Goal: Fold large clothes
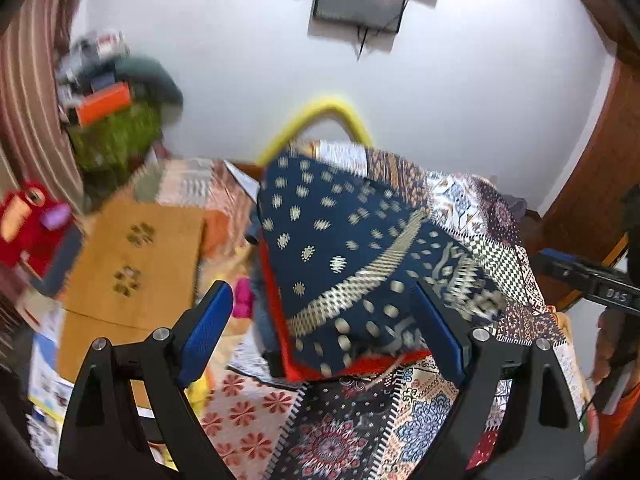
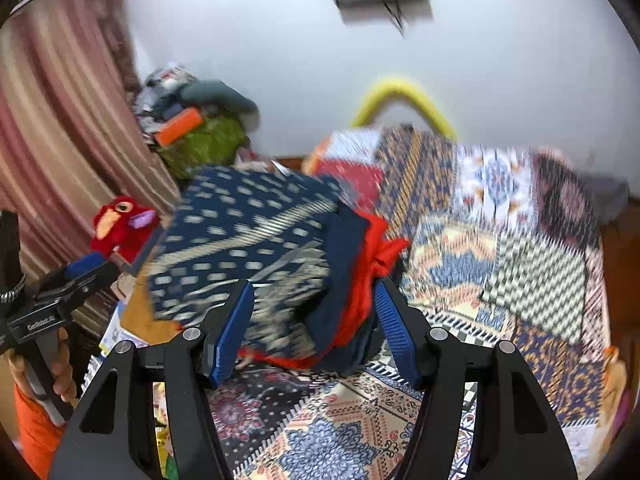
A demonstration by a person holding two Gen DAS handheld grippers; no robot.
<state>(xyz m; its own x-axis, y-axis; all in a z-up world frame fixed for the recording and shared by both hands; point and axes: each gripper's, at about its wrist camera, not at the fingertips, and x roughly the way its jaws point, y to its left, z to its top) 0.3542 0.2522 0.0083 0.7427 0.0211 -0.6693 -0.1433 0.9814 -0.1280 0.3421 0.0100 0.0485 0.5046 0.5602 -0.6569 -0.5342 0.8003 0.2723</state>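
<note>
- Left wrist view: the left gripper (image 1: pixel 320 312) stands with its blue pads spread wide, nothing pressed between them.
- Ahead of it lies the folded cloth (image 1: pixel 344 256), a navy fabric with cream dots and a cream zigzag band running slantwise across it.
- A red-orange lining shows along the cloth's near and left edges; the bundle looks thick, several layers deep.
- The cloth rests on a patchwork bedspread (image 1: pixel 344 432) of floral and checked panels; its near edge falls between the pads, but neither pad visibly presses on it.
- A mustard-brown mat (image 1: pixel 132 264) lies to the left, a yellow curved tube (image 1: pixel 320 110) behind the cloth against the white wall (image 1: pixel 248 72).
- The whole picture is smeared by motion blur.
- Right wrist view: the right gripper (image 2: pixel 316 320) is parted about halfway, pads clear of the fabric as far as the blur allows.
- The same navy cloth (image 2: pixel 248 232) sits just beyond and left of the pads, its red lining bunched at the right edge near the right pad.
- A red plush bird (image 2: pixel 120 228) sits at the left, by a striped curtain (image 2: pixel 60 132).
- A hand (image 2: pixel 60 364) grips the other tool's handle at the lower left.
</note>
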